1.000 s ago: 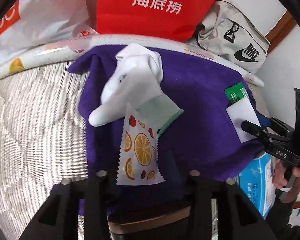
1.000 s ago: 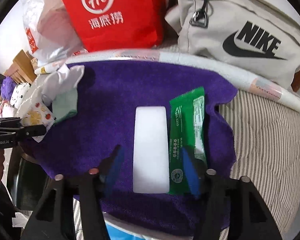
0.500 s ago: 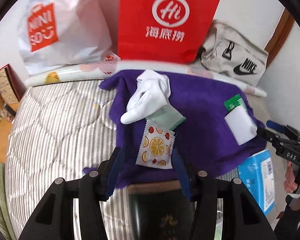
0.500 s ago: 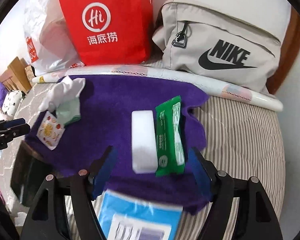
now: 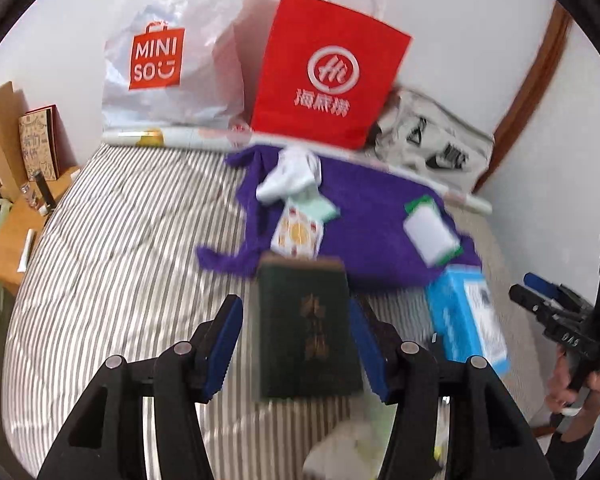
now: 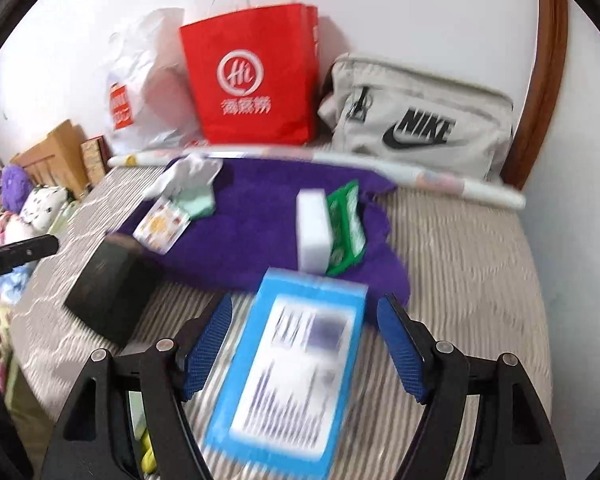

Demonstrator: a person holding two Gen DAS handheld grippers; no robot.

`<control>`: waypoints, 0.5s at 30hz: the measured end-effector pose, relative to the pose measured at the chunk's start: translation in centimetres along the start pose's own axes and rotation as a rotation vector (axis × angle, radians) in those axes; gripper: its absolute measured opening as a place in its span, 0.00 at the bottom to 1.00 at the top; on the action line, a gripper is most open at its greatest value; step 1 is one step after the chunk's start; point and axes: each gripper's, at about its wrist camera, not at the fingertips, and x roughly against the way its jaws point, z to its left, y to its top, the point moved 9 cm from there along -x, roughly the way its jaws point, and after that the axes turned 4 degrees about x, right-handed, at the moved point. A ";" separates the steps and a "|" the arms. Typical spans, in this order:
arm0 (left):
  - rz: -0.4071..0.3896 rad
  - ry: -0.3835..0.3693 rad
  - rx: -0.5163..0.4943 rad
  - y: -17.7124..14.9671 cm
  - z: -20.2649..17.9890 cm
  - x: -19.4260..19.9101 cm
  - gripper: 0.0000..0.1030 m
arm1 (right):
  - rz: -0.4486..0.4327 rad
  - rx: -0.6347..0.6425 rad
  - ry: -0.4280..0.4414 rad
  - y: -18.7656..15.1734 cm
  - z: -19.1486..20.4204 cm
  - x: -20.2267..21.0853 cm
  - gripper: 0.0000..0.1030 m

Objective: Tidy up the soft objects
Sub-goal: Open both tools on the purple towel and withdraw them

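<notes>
Striped bed (image 5: 112, 240): left gripper (image 5: 296, 344) fingers opening, empty; right gripper (image 6: 308, 344) fingers wide, empty.

Purple towel (image 6: 256, 224): spread flat and rumpled on my striped bed, far end near the wall.

White sock (image 5: 290, 176): crumpled, on the towel's far left part.

Pale green cloth (image 5: 318, 208): folded, just beside the sock, partly under it.

Fruit-print sachet (image 5: 296, 236): flat, zigzag edges, orange-slice pattern, touching the green cloth at the towel's near left edge.

White sponge block (image 6: 314, 232): rectangular, on the towel's right side.

Green wipes packet (image 6: 346, 226): flat, touching the sponge's right flank.
</notes>
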 end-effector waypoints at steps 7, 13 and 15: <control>0.051 -0.005 -0.025 -5.5 -0.7 1.2 0.52 | 0.015 -0.012 0.002 -5.2 1.9 2.5 0.72; 0.078 -0.037 -0.090 -8.9 -2.3 1.3 0.52 | 0.030 0.009 -0.025 -9.4 3.6 3.8 0.72; 0.077 -0.028 -0.097 -9.3 -2.3 0.6 0.54 | 0.034 0.000 -0.001 -10.7 4.3 4.1 0.72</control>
